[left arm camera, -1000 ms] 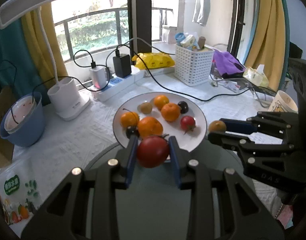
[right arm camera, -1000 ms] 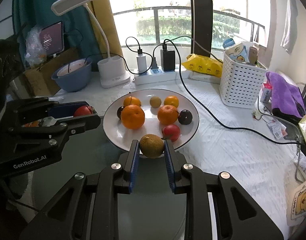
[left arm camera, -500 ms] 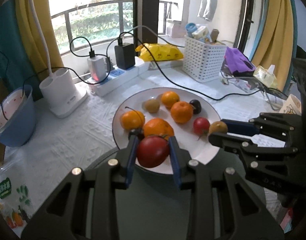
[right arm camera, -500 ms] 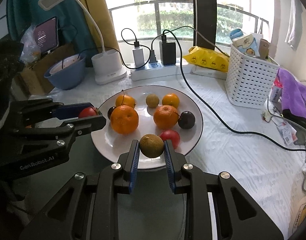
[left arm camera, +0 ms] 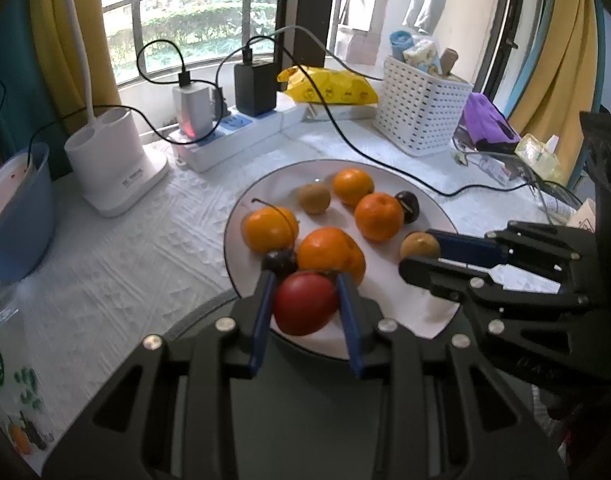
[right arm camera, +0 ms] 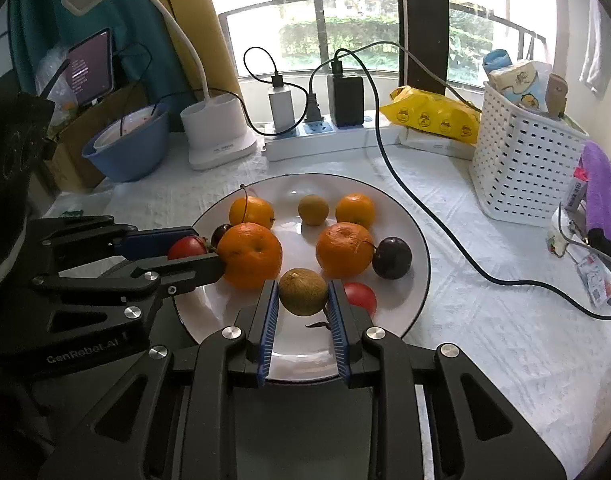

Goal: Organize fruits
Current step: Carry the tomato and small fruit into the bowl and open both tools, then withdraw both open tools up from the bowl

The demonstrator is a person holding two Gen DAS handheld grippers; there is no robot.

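Note:
A white plate (left arm camera: 389, 168) (right arm camera: 419, 248) holds several oranges, two dark plums, a brown fruit and a red tomato (right arm camera: 361, 298). My left gripper (left arm camera: 305, 304) is shut on a red tomato (left arm camera: 303, 302) over the plate's near left rim; it also shows in the right wrist view (right arm camera: 197, 250), beside a large orange (right arm camera: 249, 256). My right gripper (right arm camera: 303, 300) is shut on a round brown fruit (right arm camera: 303, 291) over the plate's front; in the left wrist view that fruit (left arm camera: 419, 245) sits between its fingers at the plate's right.
Behind the plate stand a white lamp base (right arm camera: 217, 132), a power strip (right arm camera: 317, 140) with chargers and cables, a yellow bag (right arm camera: 429, 118) and a white basket (right arm camera: 521, 176). A blue bowl (right arm camera: 125, 152) is at the left. A black cable (right arm camera: 445, 236) crosses the cloth right of the plate.
Both grippers have moved forward over the plate, each still holding its fruit. The plate and its fruit look nearer and larger.

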